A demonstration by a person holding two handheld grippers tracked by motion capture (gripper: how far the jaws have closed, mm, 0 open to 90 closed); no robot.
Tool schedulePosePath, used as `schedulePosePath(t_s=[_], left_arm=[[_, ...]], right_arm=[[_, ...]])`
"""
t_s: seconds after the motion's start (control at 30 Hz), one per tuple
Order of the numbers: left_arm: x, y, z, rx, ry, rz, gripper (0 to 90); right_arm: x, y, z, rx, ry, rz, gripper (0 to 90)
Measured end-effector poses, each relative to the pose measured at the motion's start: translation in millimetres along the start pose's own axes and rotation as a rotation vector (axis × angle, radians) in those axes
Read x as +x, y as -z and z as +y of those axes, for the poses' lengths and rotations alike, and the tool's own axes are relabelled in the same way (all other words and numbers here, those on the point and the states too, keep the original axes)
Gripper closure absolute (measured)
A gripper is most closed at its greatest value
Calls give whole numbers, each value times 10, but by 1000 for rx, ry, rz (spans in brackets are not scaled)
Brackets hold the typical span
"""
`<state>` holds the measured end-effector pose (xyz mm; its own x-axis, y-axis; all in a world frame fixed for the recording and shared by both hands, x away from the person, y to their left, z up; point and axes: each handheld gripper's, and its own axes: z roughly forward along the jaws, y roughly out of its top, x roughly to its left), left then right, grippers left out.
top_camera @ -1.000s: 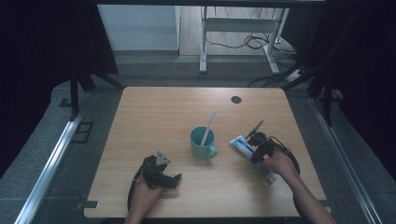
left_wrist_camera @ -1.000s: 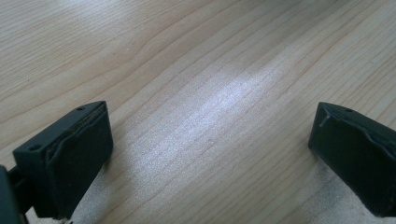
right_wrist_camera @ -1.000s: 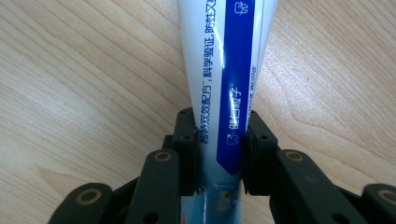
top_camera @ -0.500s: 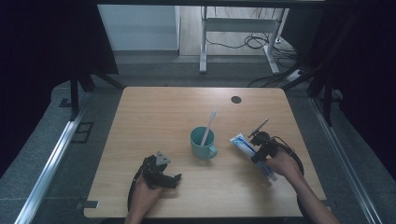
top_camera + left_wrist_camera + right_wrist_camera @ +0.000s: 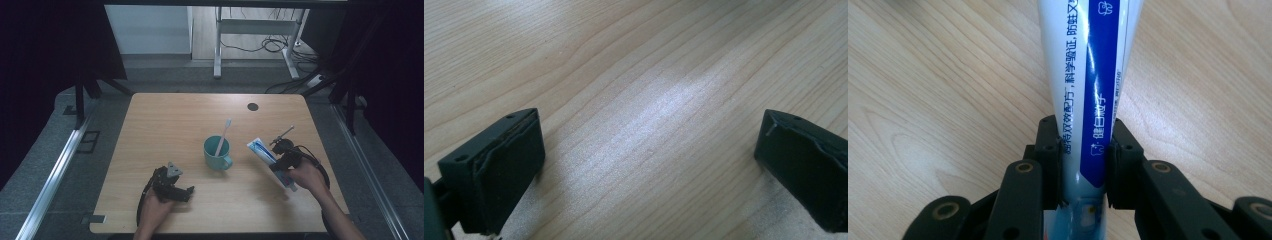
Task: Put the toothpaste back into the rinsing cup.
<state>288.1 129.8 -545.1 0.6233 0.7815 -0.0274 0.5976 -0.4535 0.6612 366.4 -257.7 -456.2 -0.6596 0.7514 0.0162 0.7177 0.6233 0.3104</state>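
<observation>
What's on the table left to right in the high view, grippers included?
Left hand-held gripper → teal mug with a toothbrush standing in it → toothpaste tube → right hand-held gripper, clamped on the tube.

Pale wooden table [image 5: 170,125] on grey floor [image 5: 45,170]. At twelve o'clock, white wall [image 5: 150,27] and metal legs [image 5: 218,45] (with black cables [image 5: 270,45]). Dark curtains [image 5: 45,50] at nine and three.
</observation>
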Motion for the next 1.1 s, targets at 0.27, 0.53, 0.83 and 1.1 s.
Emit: schedulePosePath(t_s=[0.27, 0.53, 0.83, 1.1], left_arm=[[-1, 0, 0, 0, 0, 1, 0], [-1, 0, 0, -1, 0, 1, 0], [-3, 0, -1, -1, 1, 2, 0], [-3, 0, -1, -3, 2, 3, 0]], right_arm=[[36, 93, -13, -63, 10, 5, 720], [65, 158, -30, -135, 20, 28, 721], [118, 203, -32, -204, 31, 59, 721], [166, 243, -10, -261, 47, 87, 721]])
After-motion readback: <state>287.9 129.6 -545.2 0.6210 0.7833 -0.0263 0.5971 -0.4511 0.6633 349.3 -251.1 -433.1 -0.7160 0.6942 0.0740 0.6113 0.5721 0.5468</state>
